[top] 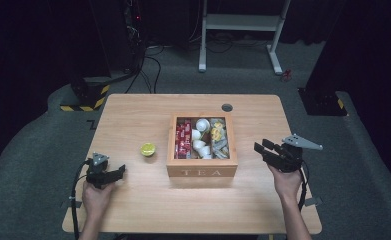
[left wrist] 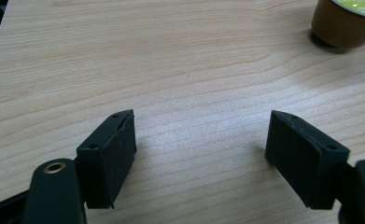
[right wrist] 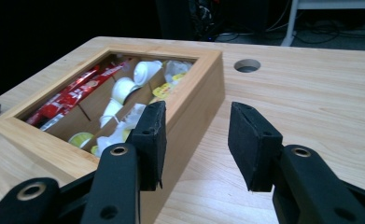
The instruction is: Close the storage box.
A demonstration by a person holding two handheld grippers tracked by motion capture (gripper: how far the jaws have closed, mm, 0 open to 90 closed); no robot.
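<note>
On the wooden counter (top: 133, 115) a wooden tea box (top: 202, 170) stands a little right of the middle, its front wall lettered "TEA" and its top open. Red sachets (top: 183, 138) fill its left compartment, white capsules (top: 200, 136) lie in the middle one, and pale and yellow packets (top: 219, 137) sit in the right one. From the right gripper view the same box (right wrist: 203, 88) shows its dividers, with the red sachets (right wrist: 73, 95) on the far side and the white capsules (right wrist: 124, 88) nearer.

Just left of the box, apart from it, a single coffee capsule (top: 148, 149) with a yellow-green lid stands upright on the bare wood. The left gripper view catches it (left wrist: 343, 21) at the upper right corner as a brown cup with a green top.

The left gripper (top: 114, 173) is held low near the front left of the counter, pointing toward the capsule but well short of it; its fingers (left wrist: 110, 156) are spread wide apart with nothing between them, only bare wood grain.

The right gripper (top: 264, 149) is held just to the right of the box, pointing at its side wall without touching it. Its fingers (right wrist: 255, 144) are apart and empty.

A round cable hole (top: 227, 107) sits in the counter behind the box. Beyond the counter, a white frame (top: 243, 22) stands on the grey floor.
</note>
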